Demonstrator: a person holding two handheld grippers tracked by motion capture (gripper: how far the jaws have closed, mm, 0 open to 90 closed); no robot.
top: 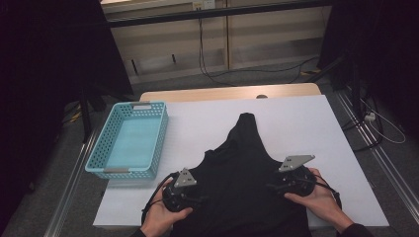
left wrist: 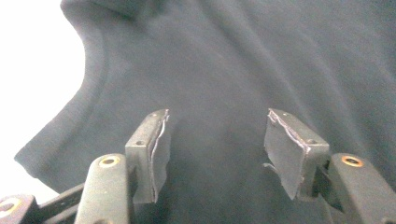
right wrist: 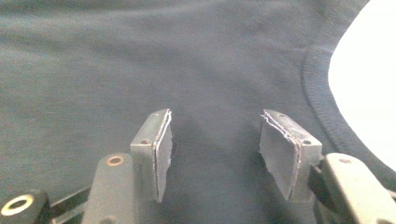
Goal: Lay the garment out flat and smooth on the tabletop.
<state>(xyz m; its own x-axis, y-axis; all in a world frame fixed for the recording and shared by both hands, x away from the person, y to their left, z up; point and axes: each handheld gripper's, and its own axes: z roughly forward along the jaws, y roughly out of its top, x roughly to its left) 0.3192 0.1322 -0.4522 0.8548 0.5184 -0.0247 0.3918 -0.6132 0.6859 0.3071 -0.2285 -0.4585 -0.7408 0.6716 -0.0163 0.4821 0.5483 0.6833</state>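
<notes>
A: Wide shot first: a table under a white cover (top: 316,128), with a strip of bare wood showing at the far edge. A turquoise basket (top: 129,140) sits on its left side. Grey floor beyond, cables trailing across it, pale panels along the back wall, dark curtains on both flanks.

B: And the black garment (top: 244,173) lies on the near middle of the cover, its narrow end pointing away from the person, its wide part running off the near edge.

A: Now the hands. The left gripper (left wrist: 215,140) rests at the garment's left edge, its hand wrapped around it from below. The right gripper (right wrist: 215,140) sits at the right edge, mirrored.

B: Both point inward over the cloth. In the left gripper view the jaws stand parted, fabric under the gap, nothing pinched.

A: Same in the right gripper view: pads (right wrist: 280,154) apart, the hemmed edge curving past on the right. Both released.
</notes>
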